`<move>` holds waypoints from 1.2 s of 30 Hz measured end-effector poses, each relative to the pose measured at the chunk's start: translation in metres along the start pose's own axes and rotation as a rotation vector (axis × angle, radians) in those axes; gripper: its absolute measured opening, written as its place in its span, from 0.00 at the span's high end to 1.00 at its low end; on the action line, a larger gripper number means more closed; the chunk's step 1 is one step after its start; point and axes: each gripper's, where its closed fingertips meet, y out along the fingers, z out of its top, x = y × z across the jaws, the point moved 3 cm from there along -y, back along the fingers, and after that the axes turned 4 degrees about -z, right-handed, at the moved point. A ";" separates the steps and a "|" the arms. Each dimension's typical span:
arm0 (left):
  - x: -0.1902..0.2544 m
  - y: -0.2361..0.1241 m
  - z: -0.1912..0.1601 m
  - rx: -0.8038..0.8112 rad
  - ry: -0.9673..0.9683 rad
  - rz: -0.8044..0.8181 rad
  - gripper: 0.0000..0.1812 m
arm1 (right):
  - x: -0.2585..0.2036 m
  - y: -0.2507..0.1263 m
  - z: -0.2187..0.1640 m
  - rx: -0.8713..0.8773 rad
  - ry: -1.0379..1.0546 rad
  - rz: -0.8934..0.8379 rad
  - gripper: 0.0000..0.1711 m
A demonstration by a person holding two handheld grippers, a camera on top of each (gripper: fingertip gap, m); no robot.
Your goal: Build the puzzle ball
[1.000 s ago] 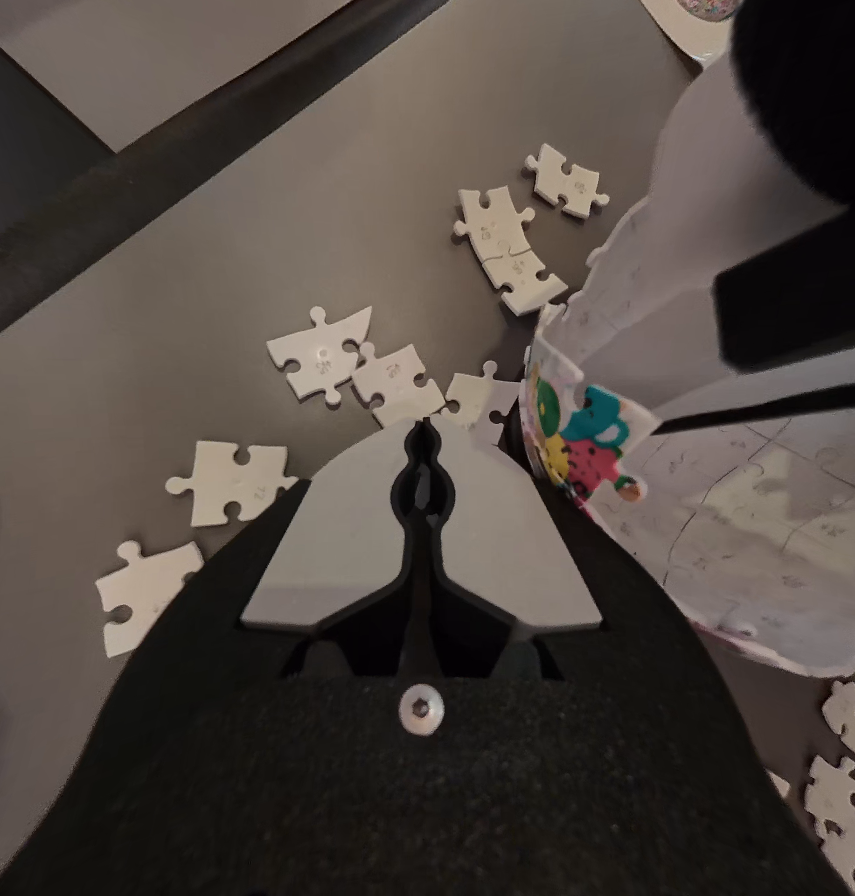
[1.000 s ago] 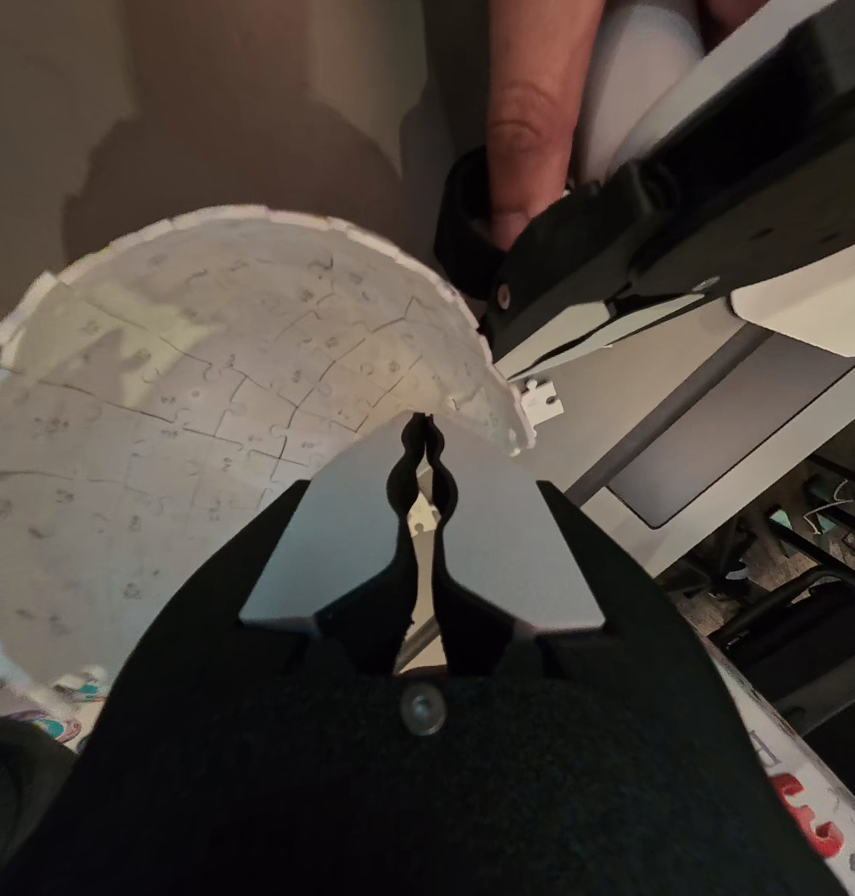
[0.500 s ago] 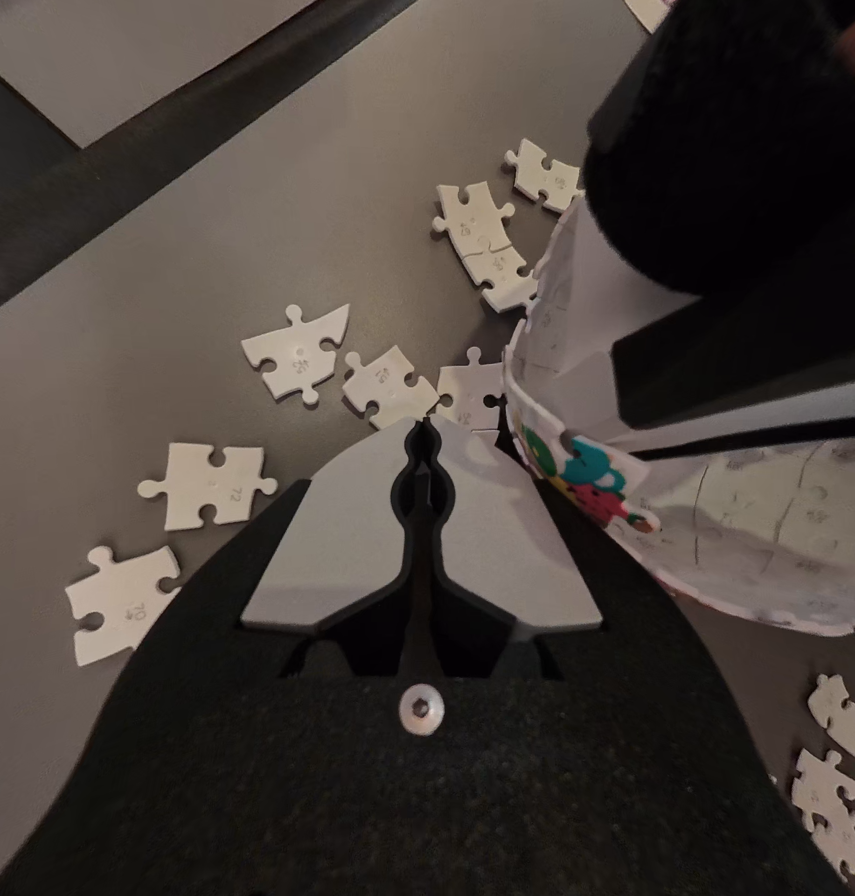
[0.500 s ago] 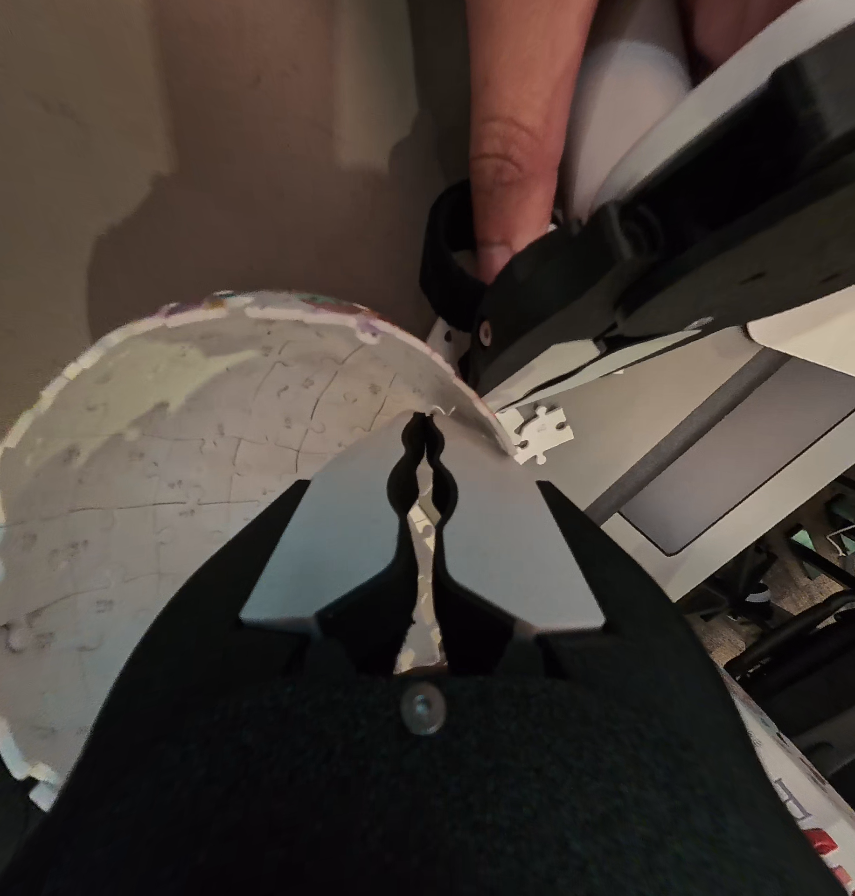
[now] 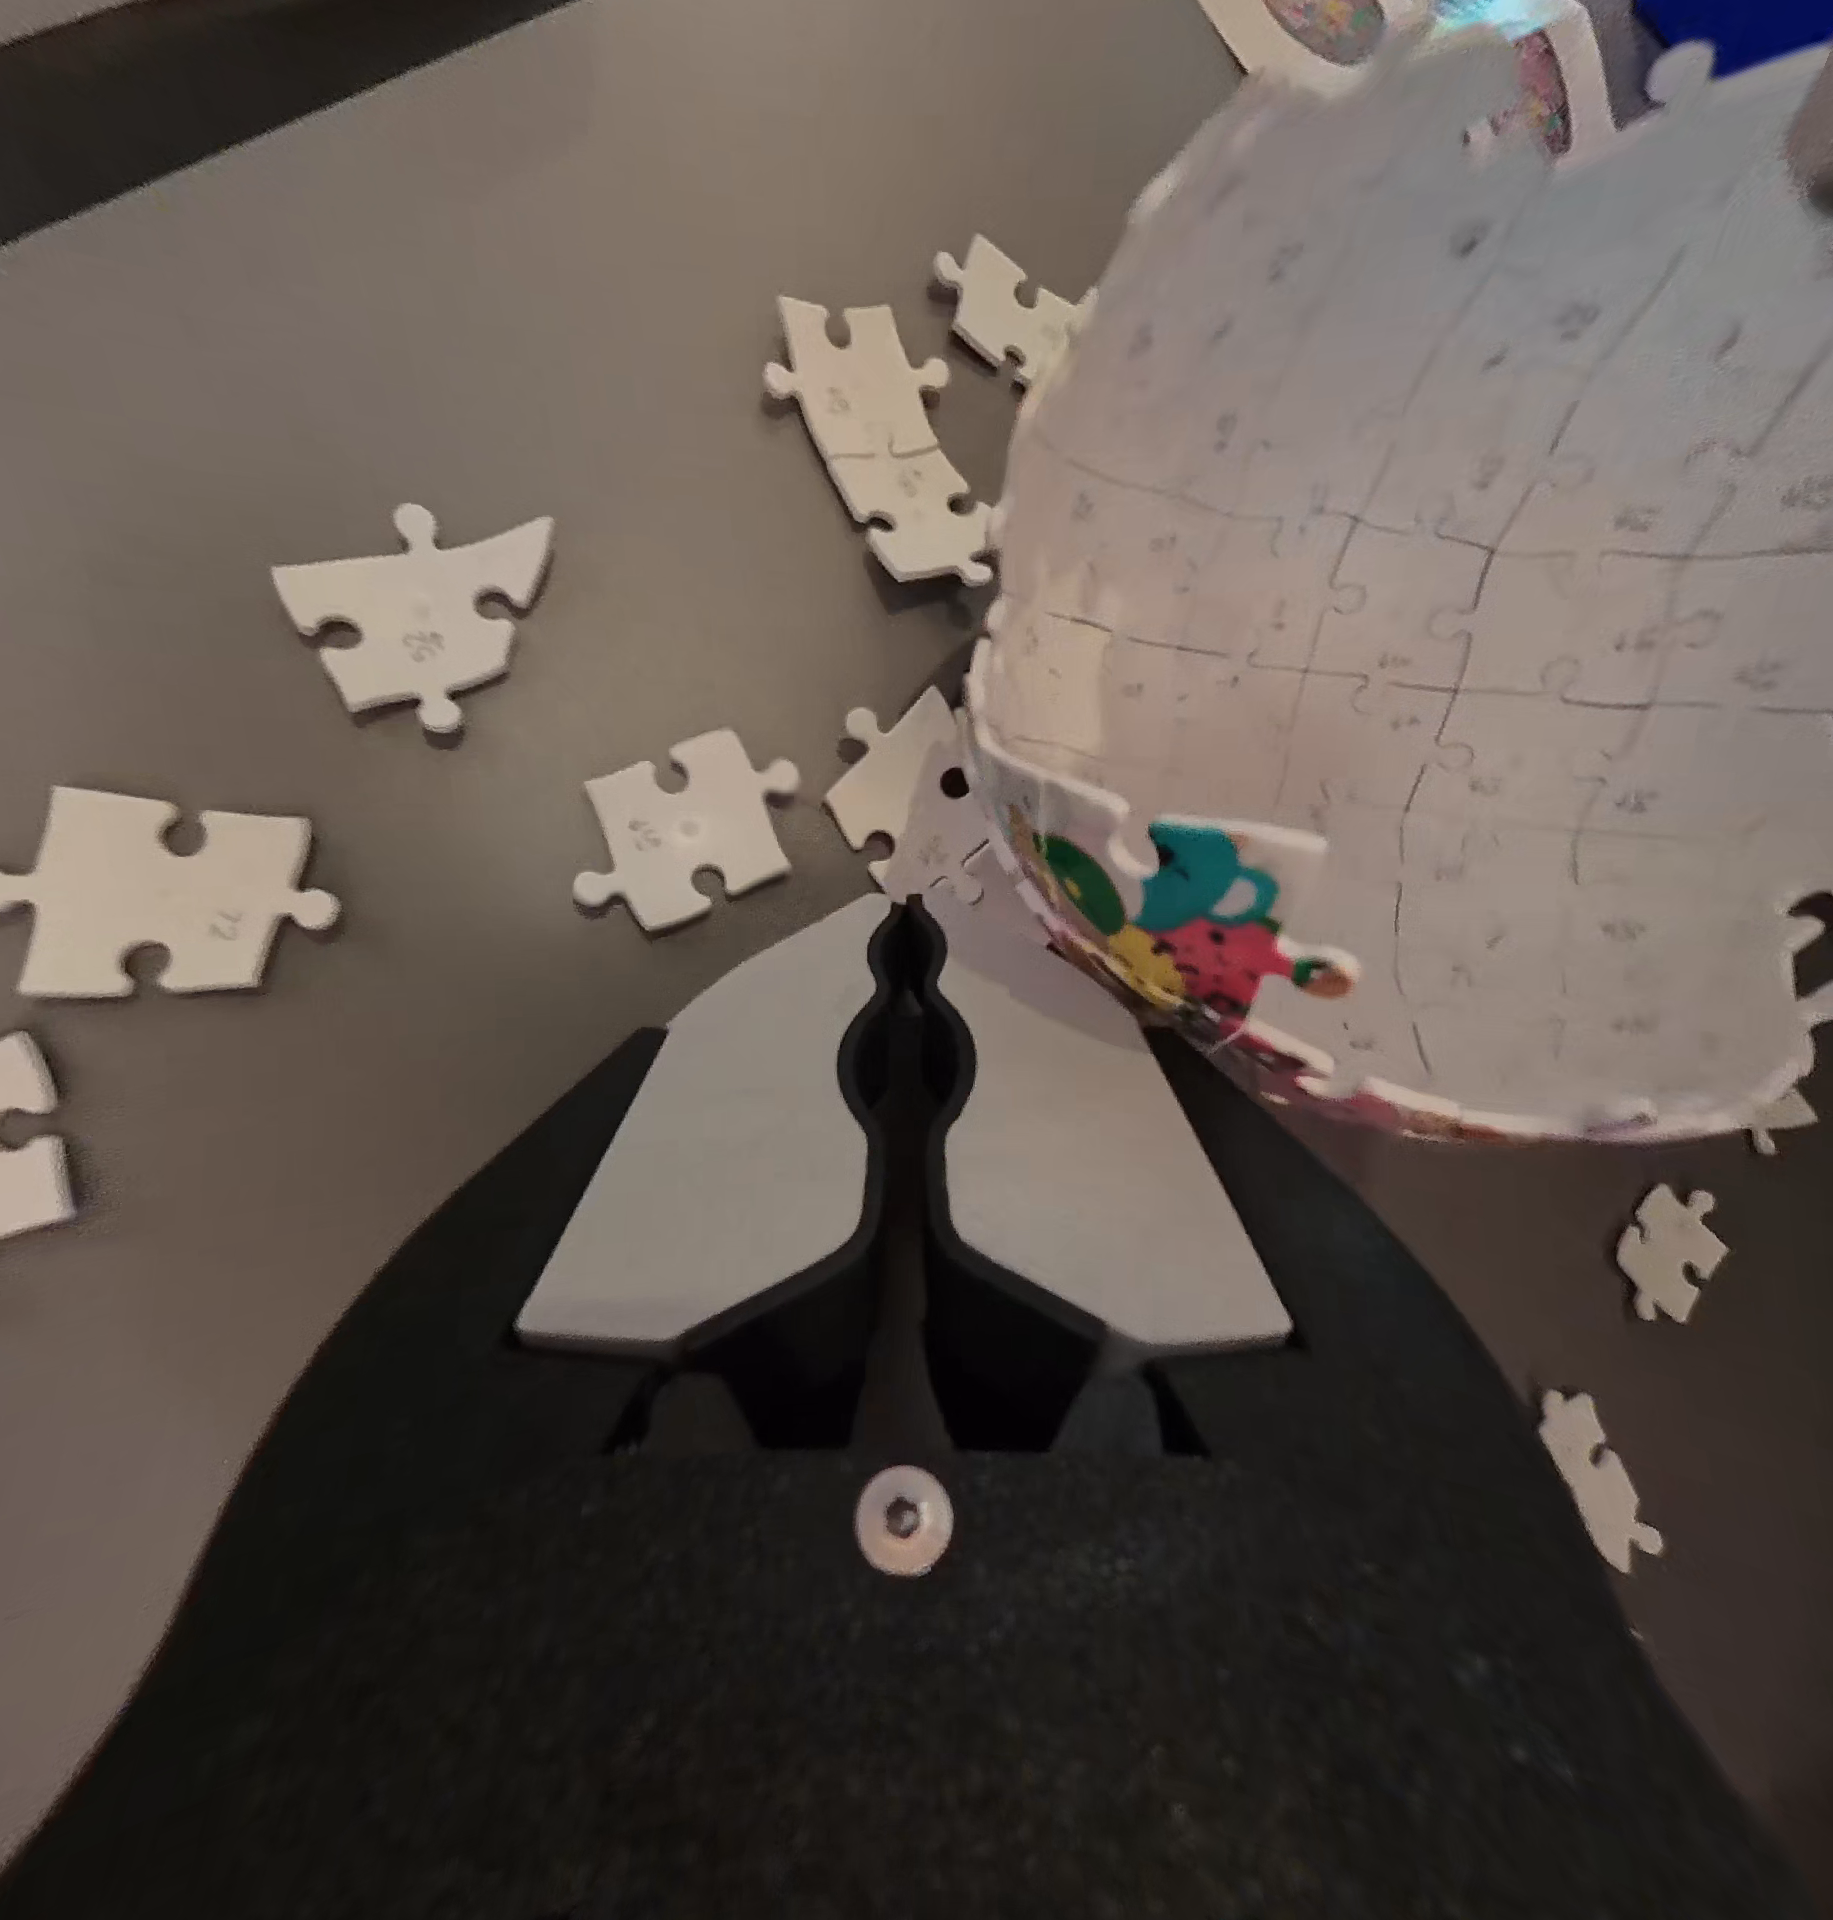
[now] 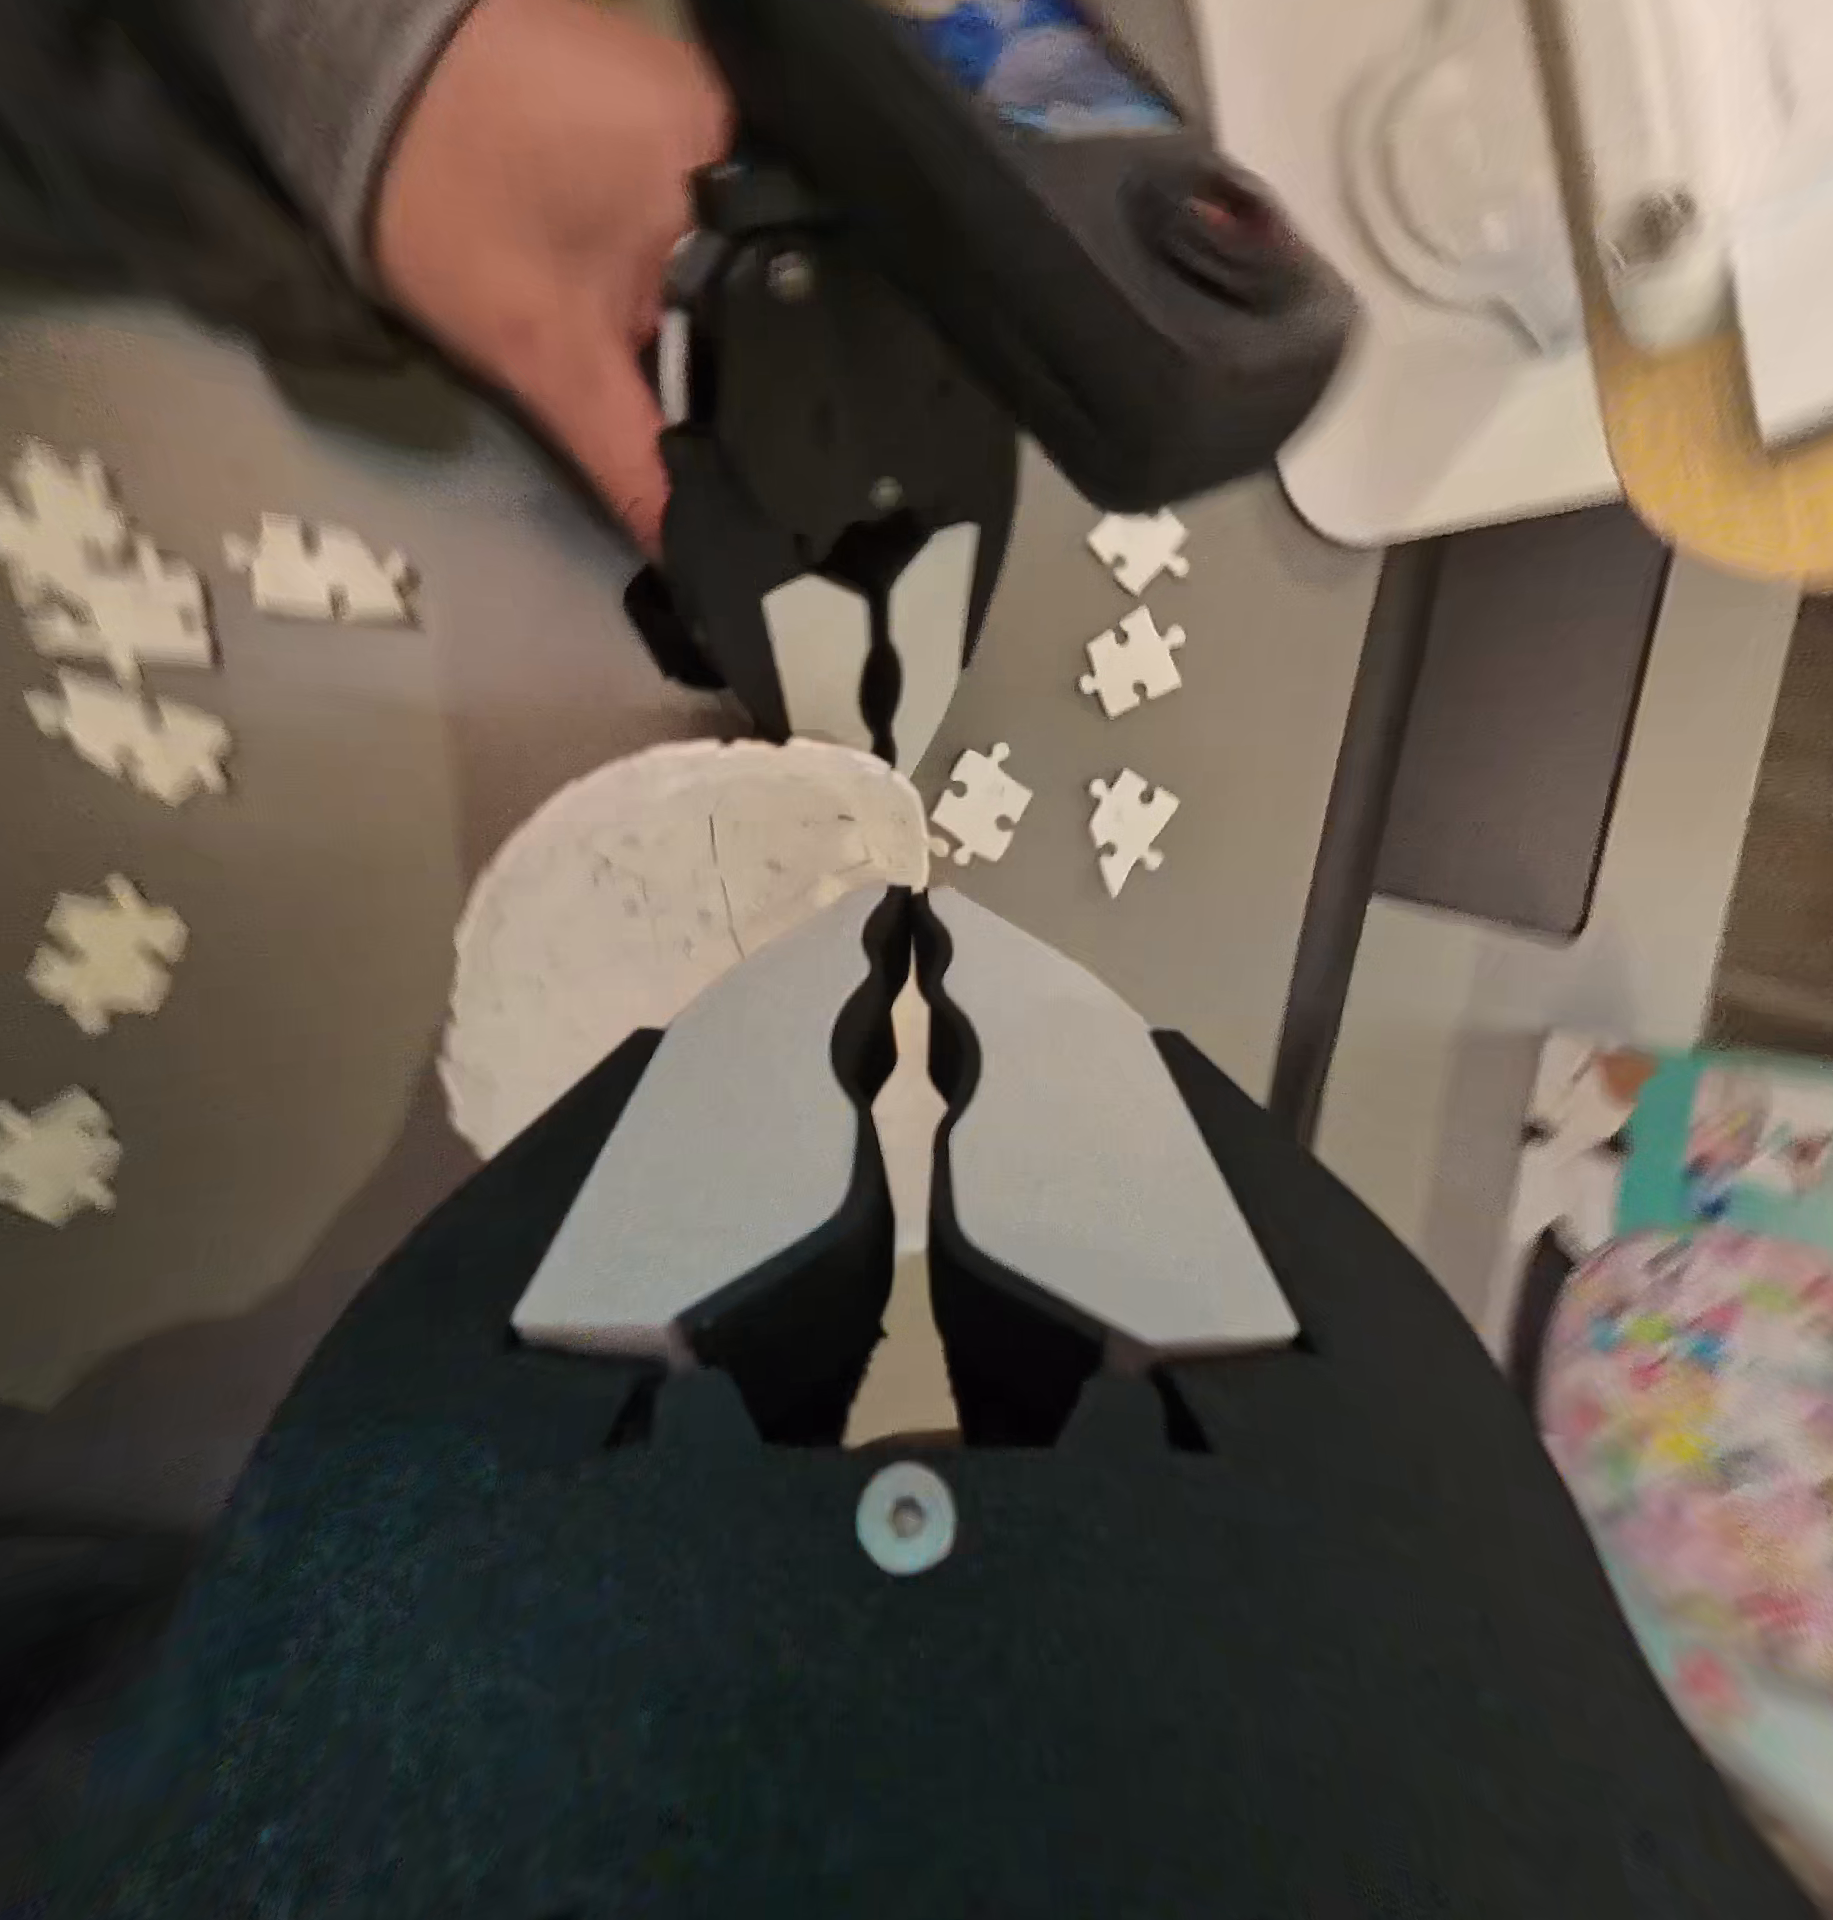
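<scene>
The half-built puzzle ball [image 5: 1411, 623] is held tilted off the grey table [image 5: 476, 260]. Its white numbered side faces the left wrist view, with a coloured patch [image 5: 1192, 925] at the lower left rim. My left gripper [image 5: 907, 920] is shut on a small white puzzle piece [image 5: 931, 847] that touches the ball's rim. In the right wrist view my right gripper [image 6: 910, 906] is shut on the rim of the ball [image 6: 663, 935]. The left gripper [image 6: 884, 753] meets that rim from the far side, held by a hand [image 6: 538, 312].
Several loose white pieces lie on the table left of the ball [image 5: 413, 623], [image 5: 683, 831], [image 5: 164, 904], and more right of it [image 5: 1670, 1247]. In the right wrist view, a coloured ball picture [image 6: 1722, 1507] and a teal box [image 6: 1743, 1132] are at the right, past a dark table gap [image 6: 1338, 831]. My hands' fingertips stand some 12 cm from each other. Both grippers' tips are roughly 30 cm from the coloured ball picture [image 6: 1722, 1507].
The half ball has been lifted and turned, so its white side now fills the left view's upper right. The right gripper has pulled back with the rim; the whole left gripper now shows.
</scene>
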 end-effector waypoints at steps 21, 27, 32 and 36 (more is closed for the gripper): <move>0.038 -0.036 -0.013 0.151 -0.007 -0.098 0.90 | -0.082 -0.067 -0.089 0.556 0.746 -0.156 0.76; 0.033 -0.036 -0.027 0.194 -0.104 -0.037 0.89 | -0.094 -0.054 -0.076 0.592 0.485 -0.316 1.00; 0.034 -0.035 -0.029 0.185 -0.066 0.017 0.89 | -0.086 -0.051 -0.075 0.527 0.372 -0.538 1.00; 0.036 -0.029 -0.031 0.163 -0.043 0.000 0.89 | -0.063 -0.061 -0.080 0.542 0.407 -0.523 0.96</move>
